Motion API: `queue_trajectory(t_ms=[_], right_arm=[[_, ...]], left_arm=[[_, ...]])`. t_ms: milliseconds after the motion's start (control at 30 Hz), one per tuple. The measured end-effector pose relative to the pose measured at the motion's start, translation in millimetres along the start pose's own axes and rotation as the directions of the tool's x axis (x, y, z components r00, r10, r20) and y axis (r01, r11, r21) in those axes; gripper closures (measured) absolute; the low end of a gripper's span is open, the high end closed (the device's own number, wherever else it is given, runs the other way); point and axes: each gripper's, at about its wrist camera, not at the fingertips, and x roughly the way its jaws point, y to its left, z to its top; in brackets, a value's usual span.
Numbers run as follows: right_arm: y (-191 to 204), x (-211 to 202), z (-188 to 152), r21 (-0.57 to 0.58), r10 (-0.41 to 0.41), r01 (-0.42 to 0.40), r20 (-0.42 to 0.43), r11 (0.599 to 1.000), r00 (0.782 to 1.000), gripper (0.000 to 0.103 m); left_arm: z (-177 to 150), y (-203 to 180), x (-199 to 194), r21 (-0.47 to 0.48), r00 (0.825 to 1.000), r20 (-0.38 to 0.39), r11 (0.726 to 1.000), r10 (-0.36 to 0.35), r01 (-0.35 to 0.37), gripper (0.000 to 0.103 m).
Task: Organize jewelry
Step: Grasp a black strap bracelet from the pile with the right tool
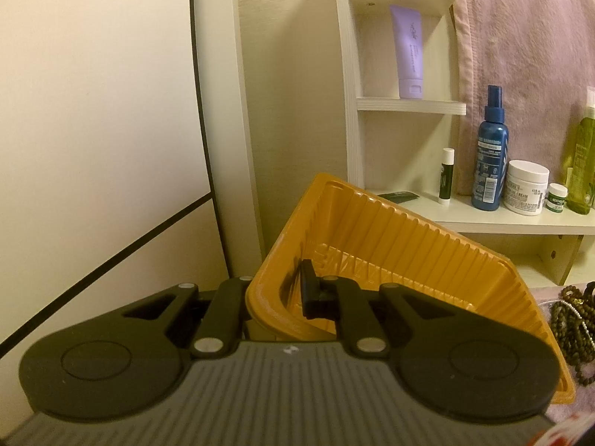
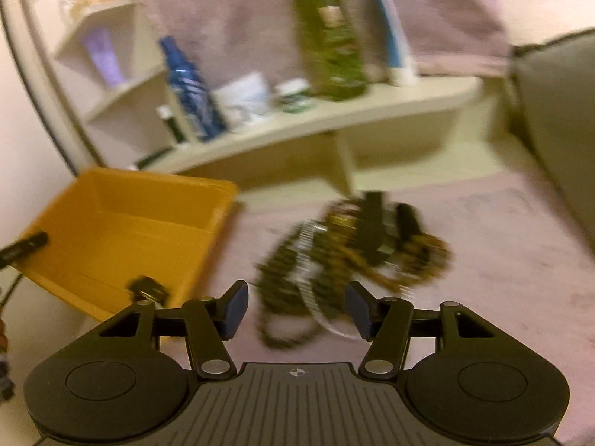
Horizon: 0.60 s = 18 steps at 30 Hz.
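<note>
A ribbed orange plastic tray point(image 1: 401, 260) is tilted up on its edge, and my left gripper point(image 1: 277, 297) is shut on its near rim. The tray also shows at the left in the right wrist view point(image 2: 122, 230), which is blurred. A tangled pile of dark bead strings and a pale chain point(image 2: 349, 256) lies on the pinkish cloth. My right gripper point(image 2: 297, 308) is open and empty, just short of the pile's near end. Part of the beads shows at the right edge of the left wrist view point(image 1: 572, 327).
A low white shelf point(image 1: 483, 219) behind holds a blue spray bottle point(image 1: 491, 156), a white cream jar point(image 1: 526, 187), a green bottle point(image 2: 327, 37) and a small lip balm point(image 1: 445, 176). A lilac tube point(image 1: 407, 52) stands higher up. A grey cushion point(image 2: 557, 130) is at right.
</note>
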Motion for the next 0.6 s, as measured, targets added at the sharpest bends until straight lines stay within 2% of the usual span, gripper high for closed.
queue_trajectory(t_ms=[100, 200, 333, 400, 467, 600], right_arm=[[-22.7, -6.8, 5.7, 0.012, -0.062, 0.062, -0.012, 0.998, 0.998, 0.045], [-40.1, -10.8, 19.5, 0.012, -0.109, 0.108, 0.017, 0.994, 0.994, 0.045], [-51.3, -1.5, 40.2, -0.039, -0.121, 0.122, 0.018, 0.992, 0.992, 0.046], [-51.8, 8.5, 47.0, -0.083, -0.120, 0.120, 0.010, 0.989, 0.993, 0.049], [-52.6, 21.6, 53.2, -0.124, -0.120, 0.117, -0.014, 0.985, 0.993, 0.061], [-53.0, 45.7, 60.4, -0.173, -0.125, 0.113, -0.059, 0.978, 0.990, 0.065]], left_arm=[[0.1, -0.2, -0.7, 0.003, 1.000, 0.002, 1.000, 0.001, -0.001, 0.092], [0.7, -0.1, -0.4, 0.006, 1.000, 0.001, 1.000, 0.000, 0.000, 0.092], [1.0, -0.5, -0.1, 0.009, 1.000, 0.001, 1.000, 0.001, -0.001, 0.092], [1.1, -0.6, -0.1, 0.012, 1.000, 0.002, 1.000, 0.001, -0.001, 0.092], [1.6, -0.7, 0.5, 0.016, 1.000, 0.001, 1.000, 0.001, -0.001, 0.092], [2.1, 0.3, 1.2, 0.021, 1.000, -0.001, 1.000, 0.001, -0.001, 0.092]])
